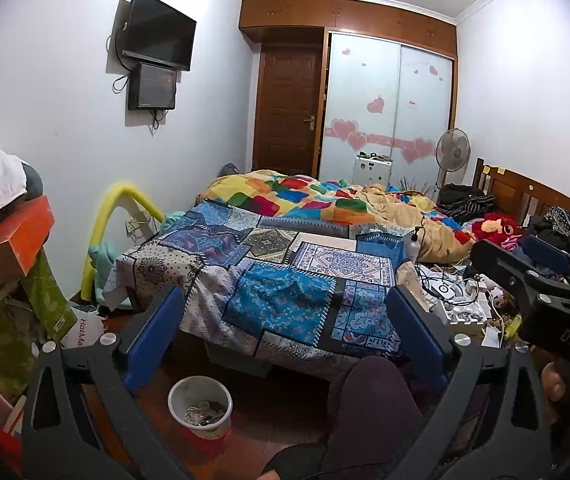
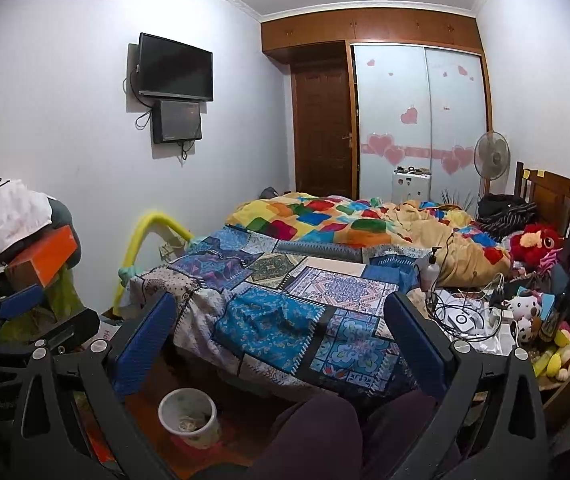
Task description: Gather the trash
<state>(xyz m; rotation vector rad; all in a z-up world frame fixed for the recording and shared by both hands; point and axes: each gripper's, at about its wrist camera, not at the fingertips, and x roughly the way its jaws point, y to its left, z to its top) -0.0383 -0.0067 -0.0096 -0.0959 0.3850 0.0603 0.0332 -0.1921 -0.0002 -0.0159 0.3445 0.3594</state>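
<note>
Both wrist cameras sit low at the near end, side by side, facing the far wardrobe, sharing the bed.

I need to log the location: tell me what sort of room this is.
A lived-in bedroom, most likely: a bed with a colourful quilt, a sliding-door wardrobe and a wall-mounted television.

The left tool is held level, its blue fingers spread wide with nothing between them. The right tool is beside it, equally wide and empty. Below, probably the person's knees appear.
</note>
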